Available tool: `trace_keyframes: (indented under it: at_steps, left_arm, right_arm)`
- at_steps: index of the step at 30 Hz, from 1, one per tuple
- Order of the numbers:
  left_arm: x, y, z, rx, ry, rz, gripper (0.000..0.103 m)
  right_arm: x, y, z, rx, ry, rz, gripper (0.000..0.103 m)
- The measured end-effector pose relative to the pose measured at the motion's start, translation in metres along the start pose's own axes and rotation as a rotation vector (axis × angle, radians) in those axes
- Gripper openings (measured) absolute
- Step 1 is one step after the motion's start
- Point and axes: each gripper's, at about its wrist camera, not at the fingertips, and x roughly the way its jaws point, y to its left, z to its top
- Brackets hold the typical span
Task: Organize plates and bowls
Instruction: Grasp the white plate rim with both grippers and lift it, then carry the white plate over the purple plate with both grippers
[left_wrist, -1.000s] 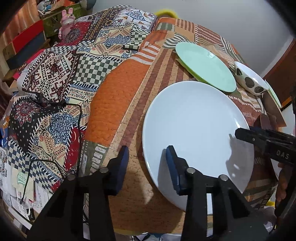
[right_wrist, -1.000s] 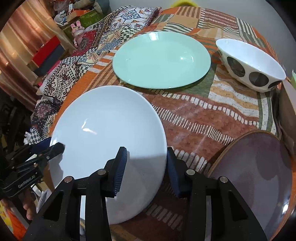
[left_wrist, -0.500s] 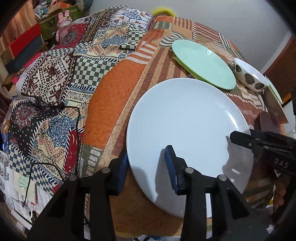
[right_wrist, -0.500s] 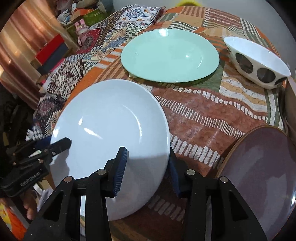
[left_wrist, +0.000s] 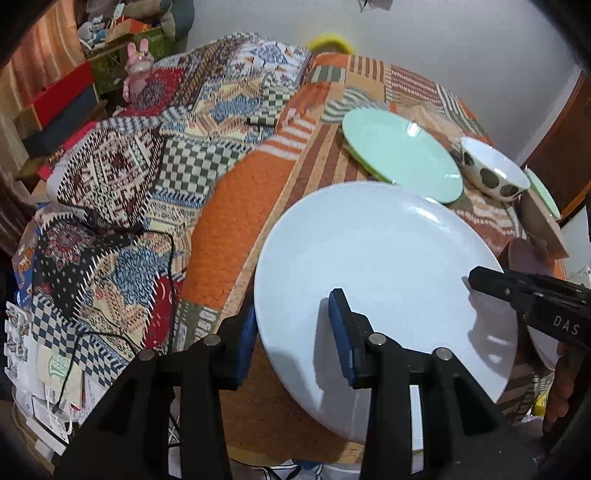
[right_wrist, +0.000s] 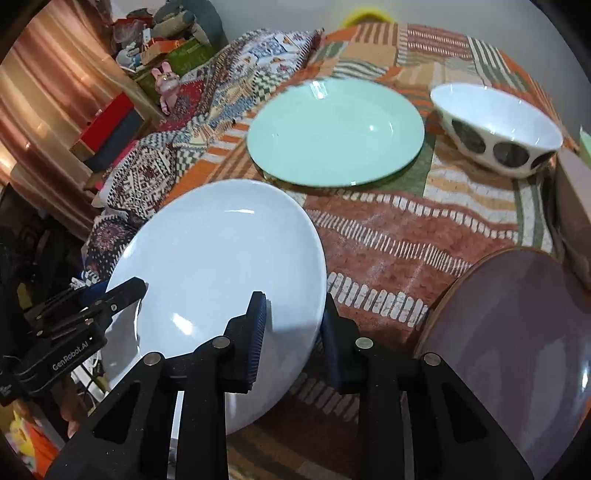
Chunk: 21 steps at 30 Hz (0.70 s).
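Observation:
A large white plate (left_wrist: 388, 266) (right_wrist: 221, 251) lies near the front of the patchwork-covered table (right_wrist: 388, 236). My left gripper (left_wrist: 293, 308) straddles its left rim with its jaws apart. One finger stands over the plate and the rim hides the inner side of the other. My right gripper (right_wrist: 293, 301) straddles the opposite rim and its jaws are closing. One pad is on the plate's top and the other is against the rim's outside. A mint-green plate (right_wrist: 332, 129) and a white bowl with dark ovals (right_wrist: 495, 125) sit farther back.
A dark purple-brown plate (right_wrist: 517, 332) lies at the right front, close to my right gripper. A second green plate (left_wrist: 543, 192) shows behind the bowl. Patterned quilts (left_wrist: 122, 184), black cables (left_wrist: 162, 251) and papers lie off the table's left side. A person's hand (left_wrist: 561, 387) holds the right gripper.
The right gripper's jaws have narrowed onto the plate's rim. The white plate has shifted left, so its rim now reaches and partly hides the left gripper's outer finger. Both hands stayed nearly in place.

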Motion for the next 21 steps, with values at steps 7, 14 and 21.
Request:
trace_keyframes:
  at_steps: [7, 14, 21]
  left_arm:
    - [-0.028, -0.014, 0.007, 0.028, -0.065, -0.004, 0.038]
    - [-0.050, -0.036, 0.010, 0.063, -0.108, -0.026, 0.038]
    - [-0.067, -0.069, 0.012, 0.111, -0.137, -0.054, 0.038]
  right_arm:
    - [-0.026, -0.001, 0.000, 0.009, -0.067, 0.010, 0.026]
    - [-0.060, -0.009, -0.003, 0.023, -0.141, 0.006, 0.026]
    - [-0.089, -0.027, -0.013, 0.063, -0.205, -0.002, 0.026]
